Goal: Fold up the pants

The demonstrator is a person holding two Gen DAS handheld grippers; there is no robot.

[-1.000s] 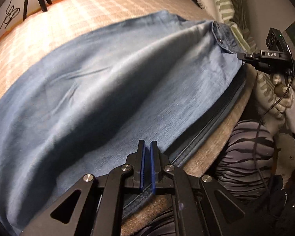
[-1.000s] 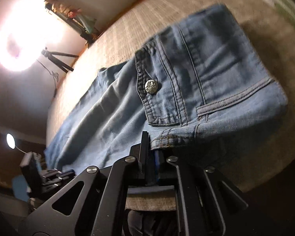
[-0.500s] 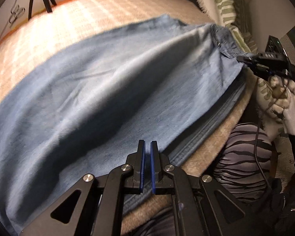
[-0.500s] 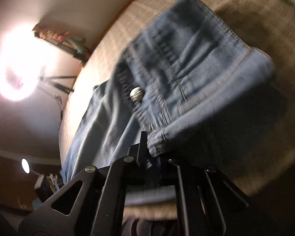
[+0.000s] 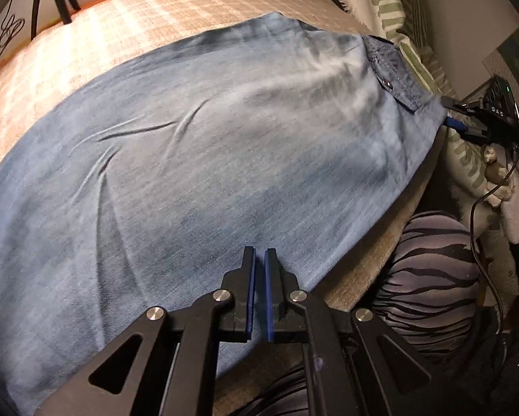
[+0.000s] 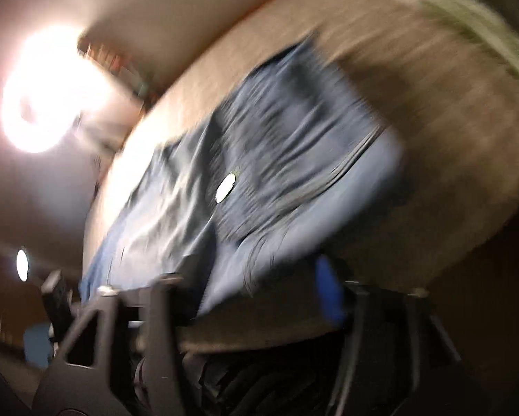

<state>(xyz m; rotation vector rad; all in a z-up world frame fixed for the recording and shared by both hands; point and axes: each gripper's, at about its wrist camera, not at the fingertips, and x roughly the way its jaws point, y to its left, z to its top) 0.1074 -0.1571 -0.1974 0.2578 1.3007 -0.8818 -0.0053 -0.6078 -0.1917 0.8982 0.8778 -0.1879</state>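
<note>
Blue denim pants [image 5: 225, 159] lie folded lengthwise across a beige checked bed [image 5: 155, 20], waistband to the right. My left gripper [image 5: 260, 260] is at the near edge of the leg, jaws shut with denim pinched between the blue pads. In the left wrist view my right gripper [image 5: 447, 112] is at the waistband corner, its jaws apart. The right wrist view is blurred: the pants [image 6: 287, 159] and their metal button [image 6: 225, 187] show. The right gripper [image 6: 259, 277] is opening. The waistband corner lies between its fingers, and the pads do not press on it.
A green-striped pillow [image 5: 391, 10] lies beyond the waistband. A person's knee in zebra-striped fabric [image 5: 432, 267] is against the bed's near edge. A cable [image 5: 484, 242] hangs from the right gripper. A bright ring light [image 6: 41, 93] stands past the far end.
The right gripper was shut on the waistband corner and now stands wide with the corner loose between its fingers. The top denim layer has slid toward the near edge, covering the lower layers. The left gripper stayed put.
</note>
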